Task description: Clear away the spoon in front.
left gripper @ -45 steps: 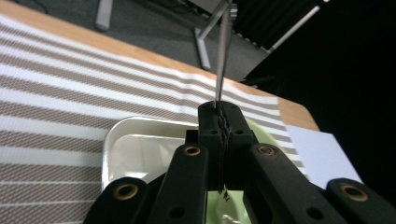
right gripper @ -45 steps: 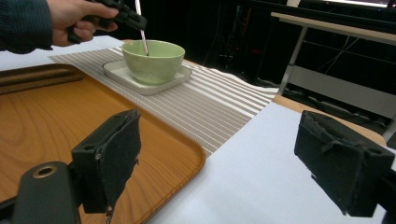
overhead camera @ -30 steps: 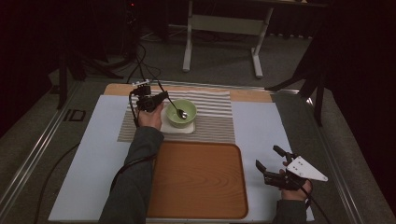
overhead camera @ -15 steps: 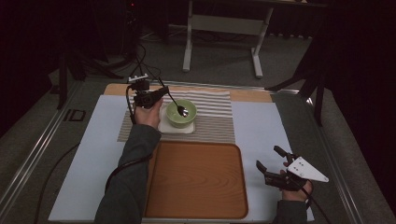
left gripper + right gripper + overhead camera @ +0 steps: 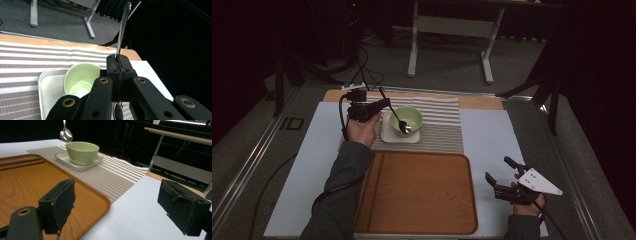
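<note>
Spoon (image 5: 122, 27) handle passes behind the black pads in the left gripper view, its bowl cut off at the bottom edge; spoon handle cropped above in the right gripper view.

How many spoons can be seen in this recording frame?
1. The spoon is clamped by its handle in the left tongs, its head hanging just above the green bowl on the striped mat.

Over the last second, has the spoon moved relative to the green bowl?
Yes. The spoon, in the left gripper, has lifted out of the green bowl.
</note>
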A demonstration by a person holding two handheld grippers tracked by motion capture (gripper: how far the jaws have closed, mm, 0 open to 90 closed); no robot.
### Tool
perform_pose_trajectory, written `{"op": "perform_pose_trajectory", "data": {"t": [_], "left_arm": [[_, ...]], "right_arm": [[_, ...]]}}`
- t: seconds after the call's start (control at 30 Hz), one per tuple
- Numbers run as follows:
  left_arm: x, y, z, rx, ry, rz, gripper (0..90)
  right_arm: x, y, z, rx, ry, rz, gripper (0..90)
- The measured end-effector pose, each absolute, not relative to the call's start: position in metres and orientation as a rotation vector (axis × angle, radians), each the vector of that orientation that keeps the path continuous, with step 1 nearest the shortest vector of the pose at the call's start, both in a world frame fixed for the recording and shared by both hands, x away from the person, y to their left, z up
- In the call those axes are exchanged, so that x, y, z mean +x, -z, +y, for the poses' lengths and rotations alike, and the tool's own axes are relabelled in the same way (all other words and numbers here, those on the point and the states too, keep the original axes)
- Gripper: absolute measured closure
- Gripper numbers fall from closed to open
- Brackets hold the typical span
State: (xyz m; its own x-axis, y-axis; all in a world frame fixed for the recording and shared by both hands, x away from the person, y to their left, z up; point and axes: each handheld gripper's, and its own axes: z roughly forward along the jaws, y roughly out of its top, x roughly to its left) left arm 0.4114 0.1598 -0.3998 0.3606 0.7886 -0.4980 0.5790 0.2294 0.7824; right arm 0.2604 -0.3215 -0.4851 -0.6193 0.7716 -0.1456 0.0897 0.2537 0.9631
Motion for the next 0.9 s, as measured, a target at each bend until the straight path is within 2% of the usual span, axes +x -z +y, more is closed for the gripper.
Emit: {"op": "perform_pose_trajectory", "data": {"t": [0.43,0.9], "left_arm": [[0.384,0.399,0.164,1.501,-0.205,1.287,90.0],[0.342,0.413,0.163,1.548,-0.128,1.232,90.0]], "right_arm": [[0.26,0.485,-0.32,0.772,-1.399,1.909,14.0],[0.259,0.484,-0.317,0.765,-1.394,1.915,14.0]]}}
